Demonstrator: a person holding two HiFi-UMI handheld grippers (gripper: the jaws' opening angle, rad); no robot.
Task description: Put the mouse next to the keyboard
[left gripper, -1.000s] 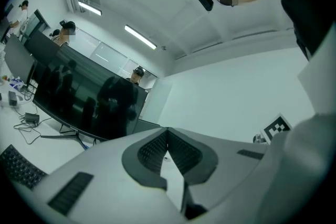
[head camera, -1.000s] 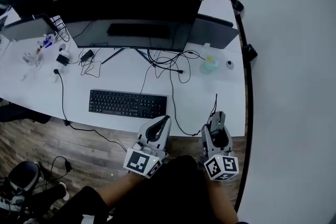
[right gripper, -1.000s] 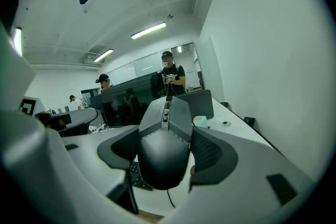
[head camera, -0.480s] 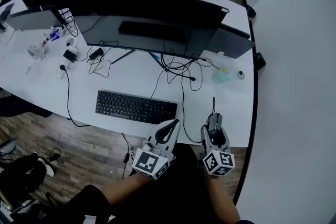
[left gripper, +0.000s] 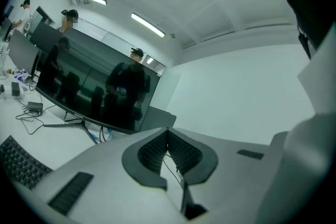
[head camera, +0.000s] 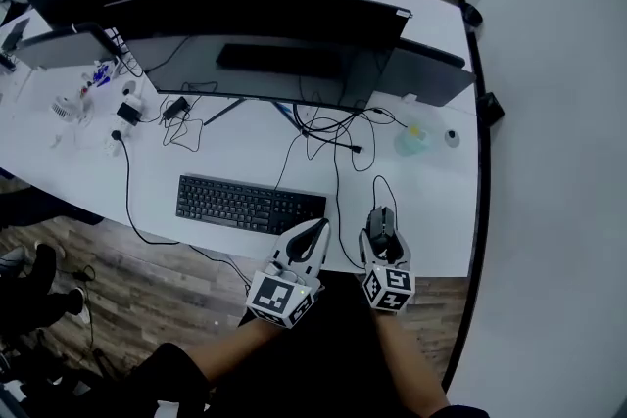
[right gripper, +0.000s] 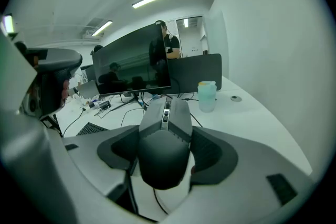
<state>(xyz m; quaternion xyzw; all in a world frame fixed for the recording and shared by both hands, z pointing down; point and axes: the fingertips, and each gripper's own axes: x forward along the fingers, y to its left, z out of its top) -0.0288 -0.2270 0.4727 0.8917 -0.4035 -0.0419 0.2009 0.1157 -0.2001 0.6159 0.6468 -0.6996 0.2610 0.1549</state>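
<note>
A dark grey wired mouse sits between the jaws of my right gripper, which is shut on it above the desk's front edge, right of the black keyboard. The mouse shows as a dark shape at the gripper's tip in the head view, its cable looping back across the desk. My left gripper is shut with nothing in it, hovering by the keyboard's right end. In the right gripper view the keyboard lies low at the left.
A wide dark monitor stands behind the keyboard with tangled cables under it. A pale green bottle and a small round object sit at the right. The white desk ends at a curved right edge. Small clutter lies far left.
My right gripper has moved left and forward with the mouse, closer to the keyboard's right end. The left gripper has barely shifted.
</note>
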